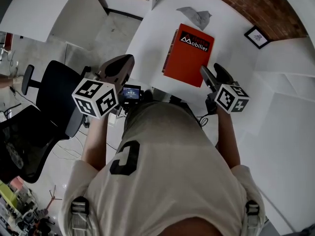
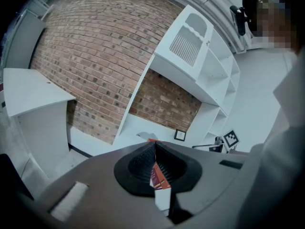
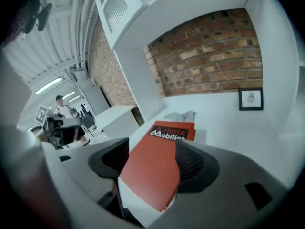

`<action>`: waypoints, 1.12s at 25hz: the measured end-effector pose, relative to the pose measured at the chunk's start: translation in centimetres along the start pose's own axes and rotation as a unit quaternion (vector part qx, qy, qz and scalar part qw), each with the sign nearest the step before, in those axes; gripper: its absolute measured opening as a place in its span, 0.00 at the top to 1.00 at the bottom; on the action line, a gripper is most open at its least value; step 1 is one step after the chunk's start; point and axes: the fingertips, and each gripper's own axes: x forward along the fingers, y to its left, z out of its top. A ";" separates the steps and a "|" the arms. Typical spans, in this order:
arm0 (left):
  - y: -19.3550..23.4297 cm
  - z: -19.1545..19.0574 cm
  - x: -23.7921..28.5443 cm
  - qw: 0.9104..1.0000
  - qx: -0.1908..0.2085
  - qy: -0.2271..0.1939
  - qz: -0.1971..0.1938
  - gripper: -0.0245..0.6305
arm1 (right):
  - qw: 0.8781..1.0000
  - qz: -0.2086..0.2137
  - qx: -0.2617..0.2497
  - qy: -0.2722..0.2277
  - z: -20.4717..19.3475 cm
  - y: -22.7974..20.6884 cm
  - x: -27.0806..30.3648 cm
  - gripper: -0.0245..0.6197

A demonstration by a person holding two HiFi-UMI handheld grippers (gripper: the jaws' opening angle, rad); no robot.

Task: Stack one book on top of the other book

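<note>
book point(image 1: 188, 58) – red, flat on the white table point(image 1: 147, 43), just past the right gripper point(image 1: 215, 76). that gripper's jaws stand wide either side of the near corner, pads off the cover, so nothing is held – reads as a let-go pose. left gripper point(image 1: 118, 68) sits at the table's left edge, jaws closed together on nothing, likely not needed here. book looks thick along its left side; probably the second one lies underneath and the stack is made, can't be sure. crumpled paper point(image 1: 197, 16) and a small framed picture point(image 1: 257, 36) lie beyond.
</note>
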 end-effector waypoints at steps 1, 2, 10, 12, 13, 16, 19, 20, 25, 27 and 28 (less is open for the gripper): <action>0.0 0.1 -0.2 1.000 0.002 -0.001 -0.001 0.96 | 1.000 0.012 -0.003 -0.020 1.1 1.1 -0.3 0.55; 0.0 0.1 -0.3 1.000 0.003 -0.002 -0.003 0.96 | 0.999 0.026 -0.008 -0.037 2.0 2.3 -0.6 0.55; 0.0 -0.6 -1.2 1.000 0.001 -0.004 -0.020 0.96 | 0.981 0.162 0.020 -0.103 5.6 11.8 -2.6 0.55; -0.2 -0.7 -1.4 1.000 0.003 -0.002 -0.027 0.96 | 0.977 0.179 0.033 -0.113 5.9 13.0 -3.2 0.55; -0.3 -0.8 -1.4 1.000 0.004 -0.001 -0.031 0.96 | 0.975 0.183 0.038 -0.117 5.9 13.5 -3.5 0.55; -0.6 -1.1 -1.5 0.999 0.006 0.005 -0.041 0.96 | 0.972 0.188 0.056 -0.128 5.7 14.2 -4.6 0.55; -1.0 -1.7 -1.2 0.998 0.009 0.016 -0.054 0.96 | 0.970 0.186 0.081 -0.130 5.0 14.2 -5.4 0.55; -1.1 -1.9 -1.0 0.998 0.011 0.021 -0.059 0.96 | 0.971 0.184 0.085 -0.128 4.7 14.2 -5.7 0.55; -2.8 -2.5 0.5 0.995 0.024 0.036 -0.086 0.96 | 0.973 0.170 0.083 -0.133 3.5 14.0 -7.4 0.77; -3.7 -2.2 0.8 0.995 0.030 0.034 -0.092 0.96 | 0.972 0.177 0.080 -0.134 3.3 14.3 -8.1 0.90; -4.1 -2.0 0.9 0.994 0.032 0.032 -0.095 0.96 | 0.971 0.183 0.078 -0.132 3.2 14.5 -8.3 0.90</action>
